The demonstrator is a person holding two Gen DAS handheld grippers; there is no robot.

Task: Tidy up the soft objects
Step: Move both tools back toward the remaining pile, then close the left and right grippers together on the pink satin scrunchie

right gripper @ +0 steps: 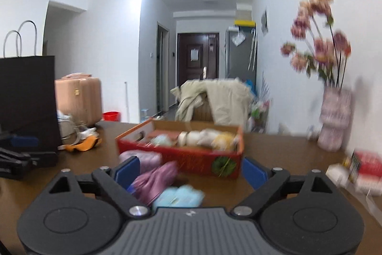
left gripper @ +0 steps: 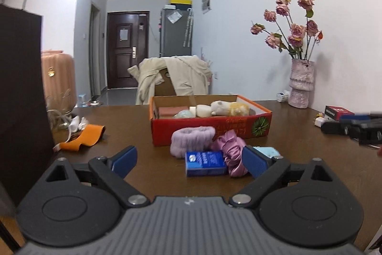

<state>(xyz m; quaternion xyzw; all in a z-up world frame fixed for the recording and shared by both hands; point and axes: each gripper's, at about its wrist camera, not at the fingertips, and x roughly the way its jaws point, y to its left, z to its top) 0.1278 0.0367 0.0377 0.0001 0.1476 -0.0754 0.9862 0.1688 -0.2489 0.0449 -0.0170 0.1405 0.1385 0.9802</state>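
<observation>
A red cardboard box (left gripper: 210, 128) (right gripper: 181, 157) on the brown table holds several soft items, among them a white-and-yellow plush toy (left gripper: 229, 108) (right gripper: 214, 136). In front of the box lie a fuzzy lilac headband (left gripper: 192, 139) (right gripper: 143, 159), a pink satin scrunchie (left gripper: 230, 152) (right gripper: 155, 182), a light blue soft pad (left gripper: 265, 151) (right gripper: 179, 196) and a blue tissue pack (left gripper: 205, 163). My left gripper (left gripper: 189, 163) is open just short of the tissue pack. My right gripper (right gripper: 189, 175) is open above the scrunchie and blue pad. Neither holds anything.
A black paper bag (left gripper: 21, 87) (right gripper: 26, 97) stands at the left. An orange cloth piece (left gripper: 83, 136) (right gripper: 82, 145) lies near it. A pink vase of roses (left gripper: 300, 84) (right gripper: 335, 121) stands against the right wall, with small boxes (left gripper: 337, 111) (right gripper: 365, 169) nearby.
</observation>
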